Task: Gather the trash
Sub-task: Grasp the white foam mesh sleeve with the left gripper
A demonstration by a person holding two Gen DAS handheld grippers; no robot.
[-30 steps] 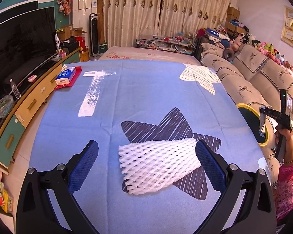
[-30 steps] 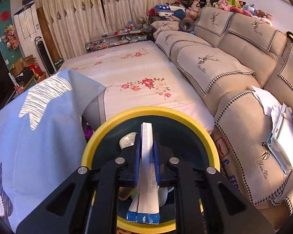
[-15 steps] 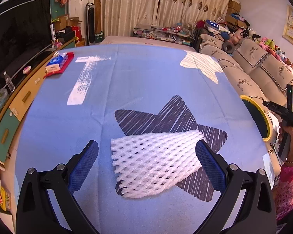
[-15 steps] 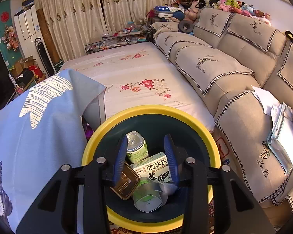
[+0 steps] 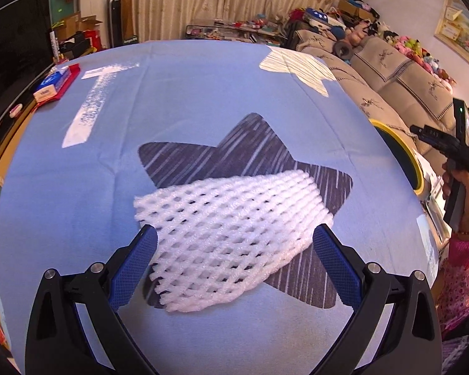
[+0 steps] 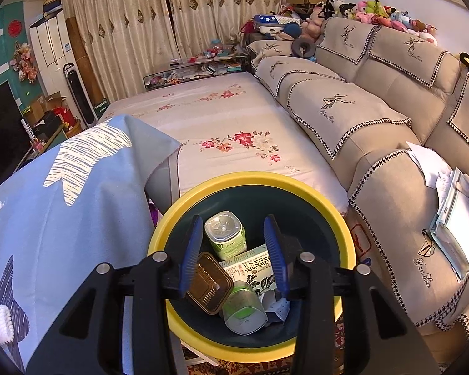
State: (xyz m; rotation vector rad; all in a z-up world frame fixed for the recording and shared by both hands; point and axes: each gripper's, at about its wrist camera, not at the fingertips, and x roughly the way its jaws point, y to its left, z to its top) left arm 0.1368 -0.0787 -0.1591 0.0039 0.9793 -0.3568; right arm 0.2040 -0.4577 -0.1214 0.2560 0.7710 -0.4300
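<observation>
The white packet formerly pinched in the right hand-held gripper (image 6: 233, 253) has been released into the yellow-rimmed bin (image 6: 344, 218); that gripper is now parted and empty. The left hand-held gripper (image 5: 233, 247), spread wide, has been brought around the foam net (image 5: 231, 237) near the table's (image 5: 203, 93) front edge. Bin contents are shown only by the right view.

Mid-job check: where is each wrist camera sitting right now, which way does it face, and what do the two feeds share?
Left wrist: low over the blue cloth, facing the foam net between the open left gripper; right gripper at its edge.
Right wrist: above the yellow-rimmed bin, looking down through the open right gripper.
Shared: cloth, net, bin.
</observation>
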